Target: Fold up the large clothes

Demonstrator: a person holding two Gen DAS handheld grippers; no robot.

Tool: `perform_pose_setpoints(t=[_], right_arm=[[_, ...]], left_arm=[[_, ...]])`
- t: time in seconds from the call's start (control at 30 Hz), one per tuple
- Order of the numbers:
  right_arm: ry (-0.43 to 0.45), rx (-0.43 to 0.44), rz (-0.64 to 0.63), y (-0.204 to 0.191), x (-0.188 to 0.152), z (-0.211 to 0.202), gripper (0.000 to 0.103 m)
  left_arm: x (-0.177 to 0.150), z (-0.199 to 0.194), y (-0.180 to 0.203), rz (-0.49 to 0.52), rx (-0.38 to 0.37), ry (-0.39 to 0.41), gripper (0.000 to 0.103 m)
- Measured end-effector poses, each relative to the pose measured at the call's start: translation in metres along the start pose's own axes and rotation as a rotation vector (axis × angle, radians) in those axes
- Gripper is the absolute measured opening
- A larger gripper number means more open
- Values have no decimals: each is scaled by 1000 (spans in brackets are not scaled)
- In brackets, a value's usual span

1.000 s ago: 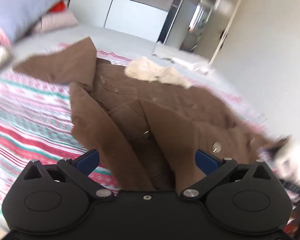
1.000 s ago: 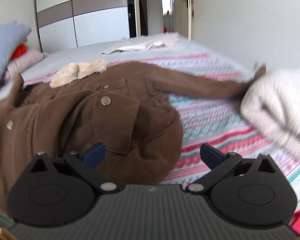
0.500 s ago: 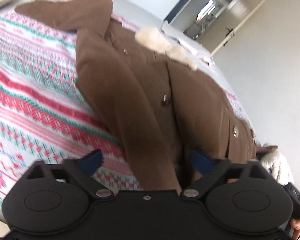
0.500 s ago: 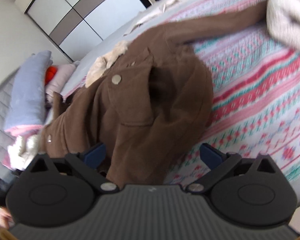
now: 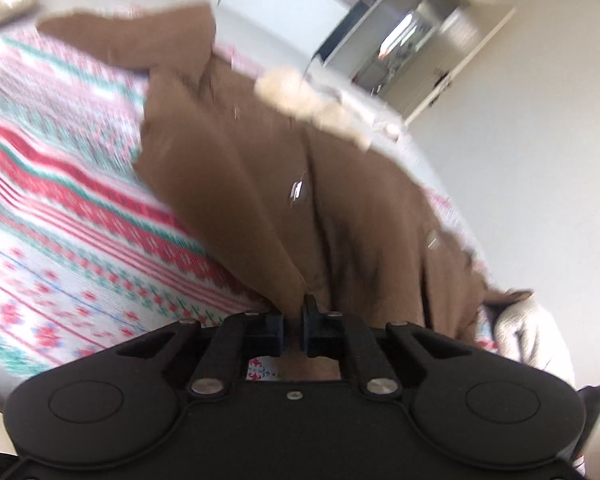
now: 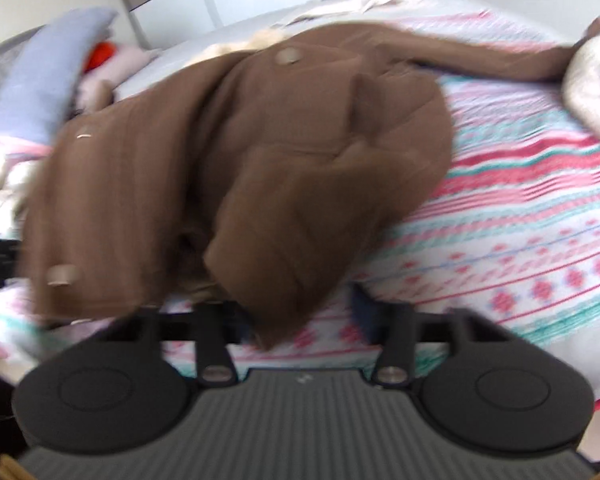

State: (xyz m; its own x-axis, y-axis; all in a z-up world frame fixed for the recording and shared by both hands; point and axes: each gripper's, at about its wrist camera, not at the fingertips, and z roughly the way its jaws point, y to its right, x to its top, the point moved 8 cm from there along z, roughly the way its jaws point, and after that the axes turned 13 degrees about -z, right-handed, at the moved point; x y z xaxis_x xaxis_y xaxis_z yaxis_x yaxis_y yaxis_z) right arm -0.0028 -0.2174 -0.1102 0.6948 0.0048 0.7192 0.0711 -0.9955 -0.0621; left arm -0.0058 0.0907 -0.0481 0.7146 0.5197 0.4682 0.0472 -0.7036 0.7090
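1. The left gripper (image 5: pixel 293 322) has its jaws pinched on the near hem of the brown jacket (image 5: pixel 284 184); the cloth runs straight up out of the pads.
2. The right gripper (image 6: pixel 300 320) is closing; a corner of the jacket's hem (image 6: pixel 274 320) hangs between the jaws, though blur hides whether the pads press it yet.
3. The jacket lies spread on the patterned bedspread (image 5: pixel 60 208), fleece collar (image 5: pixel 296 96) at the far end.
4. To fold well, the person should probably seat both grips fully, then lift the hem evenly towards the collar, keeping both corners level.
5. Only the right wrist view shows the outstretched sleeve (image 6: pixel 480 56) and the blue pillow (image 6: pixel 48 76); only the left shows the open doorway (image 5: pixel 404 44).
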Motion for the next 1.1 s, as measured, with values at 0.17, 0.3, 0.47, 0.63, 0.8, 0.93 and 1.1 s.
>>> perform_pose_setpoints(t=[0.17, 0.3, 0.47, 0.63, 0.8, 0.93, 1.1], right_arm=[[235, -156, 9, 22, 23, -59, 9], [379, -246, 61, 50, 30, -122, 8], [240, -210, 178, 87, -4, -131, 13], [164, -152, 224, 100, -35, -135, 45], [251, -171, 139, 89, 7, -152, 59], [262, -161, 45, 69, 47, -129, 63], [228, -90, -9, 36, 86, -90, 78]], left_arm=[[30, -94, -14, 50, 34, 179, 7], [40, -130, -48, 74, 137, 201, 6], [31, -104, -100, 111, 400, 82, 12], [42, -115, -104, 145, 448, 164, 58], [55, -97, -42, 273, 383, 199, 81], [55, -57, -5, 314, 293, 141, 90], [89, -10, -12, 294, 326, 120, 98]])
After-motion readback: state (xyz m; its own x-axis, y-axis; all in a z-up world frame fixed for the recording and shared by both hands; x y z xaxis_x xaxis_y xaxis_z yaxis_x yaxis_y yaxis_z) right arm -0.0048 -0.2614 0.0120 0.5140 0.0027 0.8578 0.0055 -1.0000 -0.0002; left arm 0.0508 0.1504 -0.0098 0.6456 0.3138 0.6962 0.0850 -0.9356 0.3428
